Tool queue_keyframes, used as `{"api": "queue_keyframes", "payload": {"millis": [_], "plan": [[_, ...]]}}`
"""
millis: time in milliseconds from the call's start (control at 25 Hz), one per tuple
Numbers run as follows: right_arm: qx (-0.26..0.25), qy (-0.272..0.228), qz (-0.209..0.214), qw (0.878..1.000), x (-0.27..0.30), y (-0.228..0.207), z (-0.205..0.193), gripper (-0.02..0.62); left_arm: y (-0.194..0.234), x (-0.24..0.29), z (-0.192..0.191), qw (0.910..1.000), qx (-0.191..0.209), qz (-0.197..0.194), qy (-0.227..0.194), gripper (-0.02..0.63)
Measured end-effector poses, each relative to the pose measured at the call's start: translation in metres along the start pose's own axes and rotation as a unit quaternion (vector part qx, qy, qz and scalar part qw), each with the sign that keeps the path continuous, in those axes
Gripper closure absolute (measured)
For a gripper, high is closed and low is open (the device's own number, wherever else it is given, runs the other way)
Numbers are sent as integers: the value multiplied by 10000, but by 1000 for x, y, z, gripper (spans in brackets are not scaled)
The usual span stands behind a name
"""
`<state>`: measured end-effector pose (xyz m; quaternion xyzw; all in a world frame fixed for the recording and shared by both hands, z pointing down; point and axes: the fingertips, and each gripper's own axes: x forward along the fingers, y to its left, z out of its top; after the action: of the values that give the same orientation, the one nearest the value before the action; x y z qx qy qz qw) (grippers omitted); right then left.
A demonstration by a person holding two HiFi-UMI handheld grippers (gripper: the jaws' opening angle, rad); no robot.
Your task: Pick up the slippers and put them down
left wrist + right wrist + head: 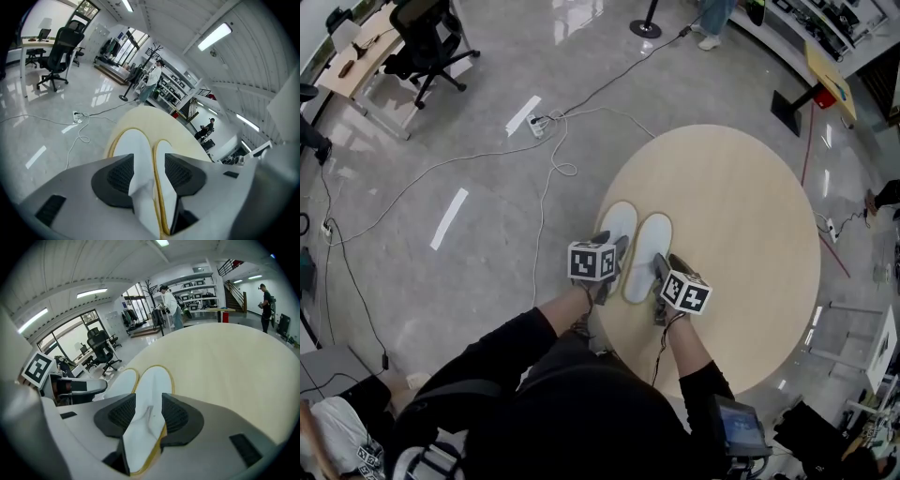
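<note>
White slippers with a thin yellow edge lie side by side on the round wooden table [741,234], close against each other, toes pointing away from me. The left slipper [616,225] sits near the table's rim on my left; the right slipper [649,246] lies just inside it, toward the middle of the top.

My left gripper [614,247] comes in over the heel end of the left slipper. In the left gripper view that slipper [133,145] runs up through the gap between the jaws, with its fabric bunched into a small ridge there, and the right slipper [161,150] shows along the inner side of the gap too. The jaws of the left gripper [149,161] stand wide, the ribbed pads clear of the fabric on either side.

My right gripper [661,266] is angled down over the heel end of the right slipper. In the right gripper view that slipper [154,378] fills the space between the jaws of the right gripper [148,401], which are spread apart and not pinching it; the left slipper [119,383] lies just beside it.

Beyond the table, grey polished floor [487,253] carries loose cables [553,169] and a power strip [536,122]; an office chair [427,42] stands well apart.
</note>
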<state>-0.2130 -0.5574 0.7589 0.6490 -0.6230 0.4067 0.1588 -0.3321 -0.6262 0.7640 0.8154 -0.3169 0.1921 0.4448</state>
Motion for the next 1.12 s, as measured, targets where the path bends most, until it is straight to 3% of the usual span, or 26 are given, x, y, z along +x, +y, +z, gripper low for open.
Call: {"api": "queue_keyframes", "payload": {"millis": [240, 360, 440, 520, 600, 720, 840, 1000, 1120], "plan": [[608, -362, 375, 9968, -36, 30, -13, 422, -18, -41, -23, 9974, -566, -436, -13, 410], [926, -450, 590, 9929, -55, 49, -31, 479, -32, -69, -51, 9951, -638, -730, 193, 411], [1030, -509, 745, 9906, -71, 58, -41, 559, -54, -89, -70, 9929, -223, -1088, 414, 411], [1090, -594, 920, 9880, -85, 66, -47, 577, -78, -109, -79, 9873, 298, -1479, 495, 432], [1206, -671, 1094, 9844, -97, 75, -52, 580, -94, -130, -77, 9808, 370, -1871, 397, 552], [1243, -855, 1400, 9786, -120, 97, -41, 580, -114, -166, -62, 9716, 250, -2354, 64, 584], [895, -1265, 1783, 9717, -153, 122, -9, 580, -137, -200, -43, 9670, 639, -2429, -423, 584], [544, -1783, 1997, 9620, -210, 129, 10, 580, -172, -230, -38, 9618, 1559, -2049, -932, 583], [457, -2008, 1861, 9607, -251, 118, 2, 580, -197, -243, -59, 9606, 1608, -2072, -924, 583]]}}
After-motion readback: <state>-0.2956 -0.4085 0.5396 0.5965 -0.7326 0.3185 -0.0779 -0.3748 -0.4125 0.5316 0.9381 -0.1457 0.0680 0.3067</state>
